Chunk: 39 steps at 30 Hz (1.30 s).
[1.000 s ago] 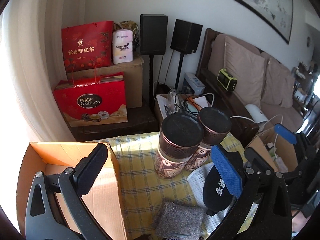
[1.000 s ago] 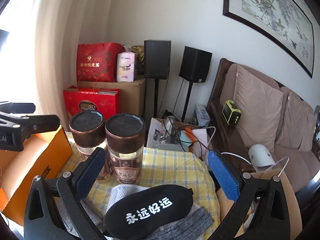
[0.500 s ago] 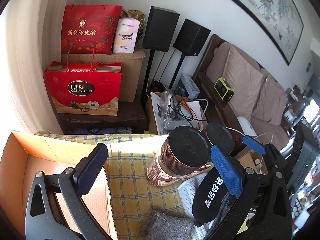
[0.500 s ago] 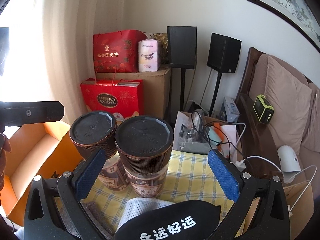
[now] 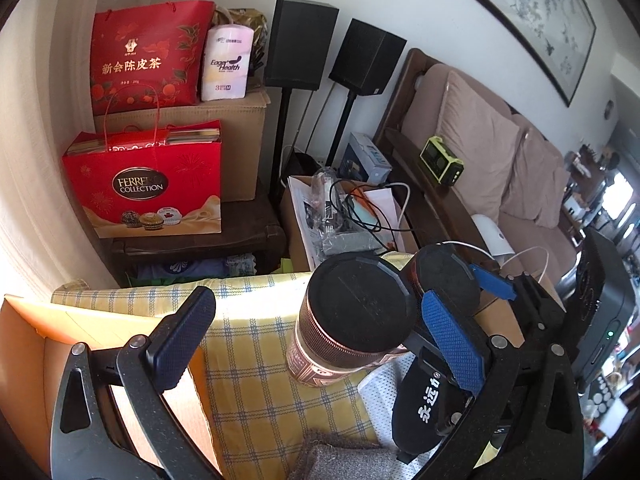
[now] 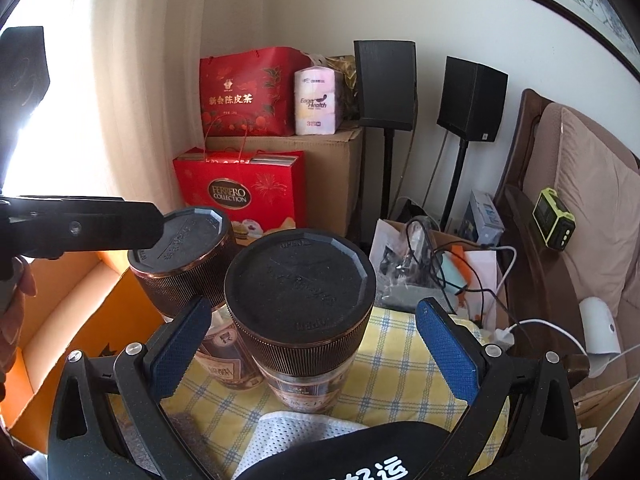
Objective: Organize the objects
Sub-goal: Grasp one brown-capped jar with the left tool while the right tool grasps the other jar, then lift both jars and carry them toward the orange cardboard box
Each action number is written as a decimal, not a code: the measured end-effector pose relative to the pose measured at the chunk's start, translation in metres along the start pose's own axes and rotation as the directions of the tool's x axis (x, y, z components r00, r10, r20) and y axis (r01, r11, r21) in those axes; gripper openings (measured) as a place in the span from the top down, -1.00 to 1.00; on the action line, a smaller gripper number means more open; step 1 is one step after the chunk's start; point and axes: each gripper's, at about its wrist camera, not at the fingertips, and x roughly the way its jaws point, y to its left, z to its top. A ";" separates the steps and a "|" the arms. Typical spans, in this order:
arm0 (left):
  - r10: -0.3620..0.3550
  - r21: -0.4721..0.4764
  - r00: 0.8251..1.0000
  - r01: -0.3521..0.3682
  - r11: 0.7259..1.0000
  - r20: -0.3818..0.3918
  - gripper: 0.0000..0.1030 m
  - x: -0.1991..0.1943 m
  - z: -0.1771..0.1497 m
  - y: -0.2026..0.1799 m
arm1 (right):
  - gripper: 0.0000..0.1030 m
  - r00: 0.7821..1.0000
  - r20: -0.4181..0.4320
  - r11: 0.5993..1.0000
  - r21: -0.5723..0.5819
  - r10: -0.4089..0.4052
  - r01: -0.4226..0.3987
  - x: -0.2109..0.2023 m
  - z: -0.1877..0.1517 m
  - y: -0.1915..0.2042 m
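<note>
Straddling the nearer jar (image 6: 300, 300), the right gripper (image 6: 316, 344) has jaws wide, gripping nothing, lined up for a grasp.
Left gripper (image 5: 316, 336), equally wide and empty, hovers beside that jar, the cardboard box (image 5: 80, 332) waiting just left.

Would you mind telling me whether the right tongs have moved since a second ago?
Yes. The right tongs have moved toward the nearer jar, whose lid now fills the gap between them, both fingers apart.

Table cloth (image 5: 256, 364): yellow with a blue-and-white check. Jars (image 6: 300, 312): black lids over ribbed copper-brown collars, with brown patterned labels. Eye mask (image 5: 420, 408): black with white characters. Mesh cloth (image 6: 288, 432): white. Folded cloth (image 5: 344, 460): grey. Box (image 5: 80, 332): orange. Fingers (image 6: 448, 352): blue textured pads on black frames. Gift bags (image 5: 148, 184): red with gold print.
</note>
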 end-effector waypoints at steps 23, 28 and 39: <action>-0.006 0.093 0.999 0.010 0.996 -0.048 -0.96 0.038 0.000 -0.009 | -1.00 1.000 -0.014 1.000 -0.012 0.024 -0.024 0.013 -0.004 -0.001; -0.051 0.053 0.996 0.055 0.997 -0.068 -0.38 0.047 -0.004 0.002 | -1.00 1.000 -0.020 1.000 -0.019 0.022 -0.023 0.014 -0.006 0.000; -0.060 0.073 0.998 0.060 0.996 -0.002 -0.23 0.028 -0.002 0.002 | -0.97 0.997 0.021 0.997 0.021 0.073 -0.073 -0.001 0.003 -0.002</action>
